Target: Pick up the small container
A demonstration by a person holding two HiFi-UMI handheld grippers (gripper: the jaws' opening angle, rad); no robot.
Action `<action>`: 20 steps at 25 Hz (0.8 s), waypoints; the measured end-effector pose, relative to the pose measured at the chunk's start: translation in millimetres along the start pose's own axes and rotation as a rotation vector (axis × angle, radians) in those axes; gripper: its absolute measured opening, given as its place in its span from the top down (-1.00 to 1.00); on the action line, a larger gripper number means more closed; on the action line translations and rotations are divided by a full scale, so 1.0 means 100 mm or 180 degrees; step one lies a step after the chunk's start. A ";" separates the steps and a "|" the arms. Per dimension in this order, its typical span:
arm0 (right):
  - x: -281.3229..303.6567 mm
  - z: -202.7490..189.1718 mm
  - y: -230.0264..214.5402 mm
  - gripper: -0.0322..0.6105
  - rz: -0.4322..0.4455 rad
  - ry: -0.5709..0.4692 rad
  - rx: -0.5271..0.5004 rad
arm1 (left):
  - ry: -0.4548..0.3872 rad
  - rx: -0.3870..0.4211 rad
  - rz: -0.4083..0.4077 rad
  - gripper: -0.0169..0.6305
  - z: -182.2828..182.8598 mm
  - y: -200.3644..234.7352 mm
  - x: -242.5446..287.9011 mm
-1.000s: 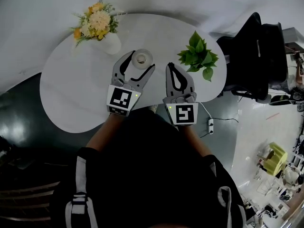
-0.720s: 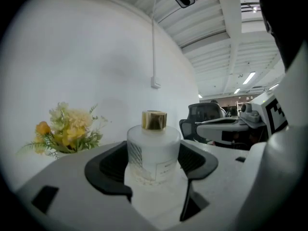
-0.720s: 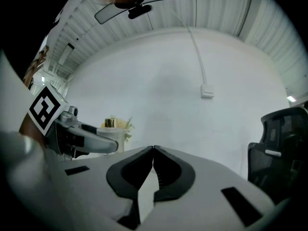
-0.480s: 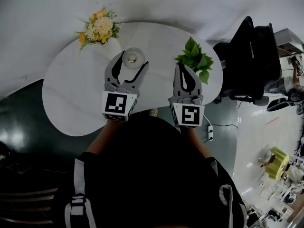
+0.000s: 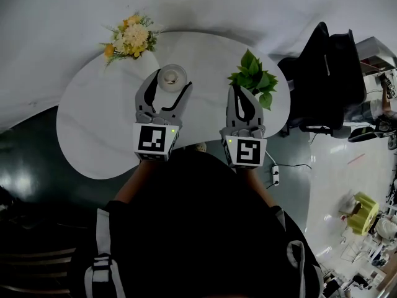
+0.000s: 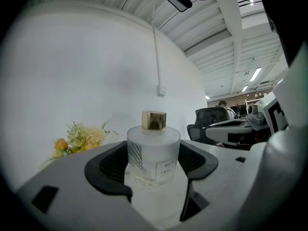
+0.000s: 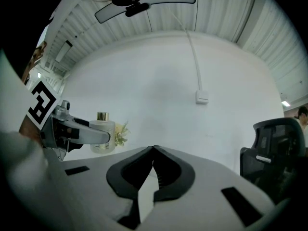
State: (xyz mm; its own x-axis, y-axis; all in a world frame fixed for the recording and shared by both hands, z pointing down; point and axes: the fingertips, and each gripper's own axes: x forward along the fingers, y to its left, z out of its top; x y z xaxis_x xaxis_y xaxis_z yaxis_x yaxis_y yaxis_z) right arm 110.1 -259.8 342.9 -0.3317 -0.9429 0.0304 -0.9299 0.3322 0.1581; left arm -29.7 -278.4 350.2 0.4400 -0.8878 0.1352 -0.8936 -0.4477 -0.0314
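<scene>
On a white table [image 5: 93, 123] the small container [image 6: 153, 153], a frosted round bottle with a gold cap, stands at the far left between the left gripper's [image 5: 171, 81] wide-spread jaws. The right gripper [image 7: 153, 150] is closed, empty.

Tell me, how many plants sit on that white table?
2. A yellow-and-white flower bouquet stands at the far left of the table, and a green leafy plant stands at its far right.

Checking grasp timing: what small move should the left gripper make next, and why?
Probably close the left gripper: the small container stands upright between its open jaws, not yet clamped, so squeezing should secure it before any lift.
</scene>
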 end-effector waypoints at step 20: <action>-0.02 -0.10 0.11 0.83 0.0018 0.0134 0.0083 | 0.0060 0.0001 -0.0103 -0.05 -0.09 -0.01 -0.04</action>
